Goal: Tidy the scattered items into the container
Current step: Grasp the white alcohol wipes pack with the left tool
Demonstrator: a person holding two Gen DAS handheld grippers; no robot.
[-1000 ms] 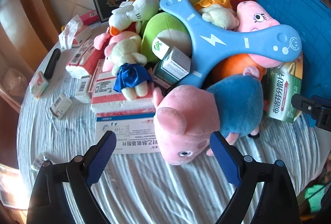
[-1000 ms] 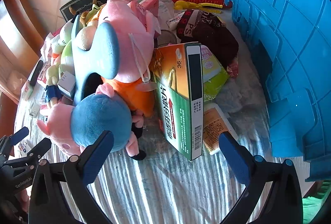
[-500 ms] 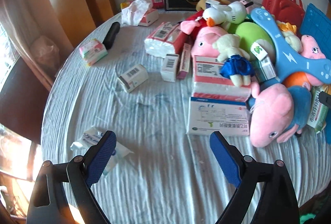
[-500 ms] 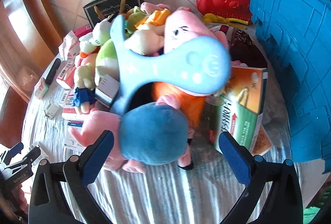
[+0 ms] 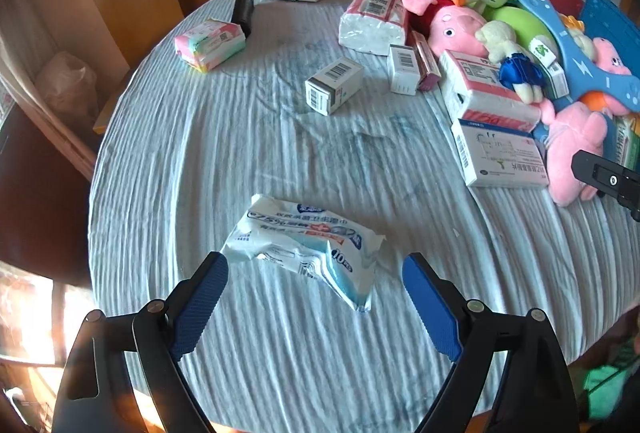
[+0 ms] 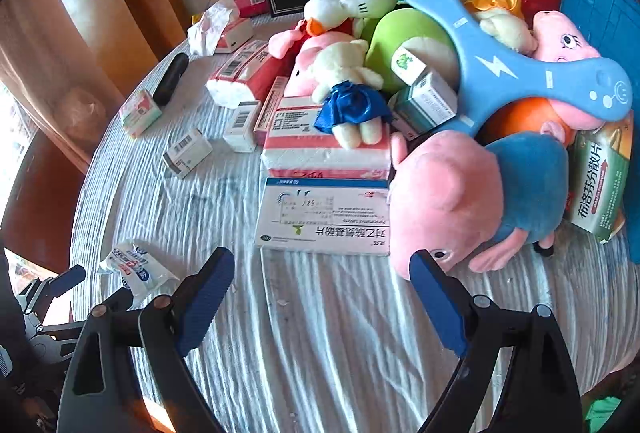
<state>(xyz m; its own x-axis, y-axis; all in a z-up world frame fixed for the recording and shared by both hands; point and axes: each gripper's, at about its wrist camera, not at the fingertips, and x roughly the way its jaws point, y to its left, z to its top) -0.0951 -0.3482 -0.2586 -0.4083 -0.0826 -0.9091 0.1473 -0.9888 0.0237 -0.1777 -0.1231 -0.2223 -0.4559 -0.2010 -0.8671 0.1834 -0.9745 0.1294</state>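
Left tongs (image 5: 316, 297) spread above wipes packet (image 5: 308, 247) on worktop (image 5: 240, 137), right tongs (image 6: 322, 297) spread, just narrowing, nothing between, right view alone shows pig toy's (image 6: 460, 197) blue body, blue container (image 6: 604, 13) behind pile.

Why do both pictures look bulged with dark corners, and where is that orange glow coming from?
Left wrist view: fisheye lens curves the table edge, corners go black; bright orange glare at lower left, wipes pack sharp. Right wrist view: same bulge and dark corners; sunlight washes out the left edge, pink pig plush sharp.
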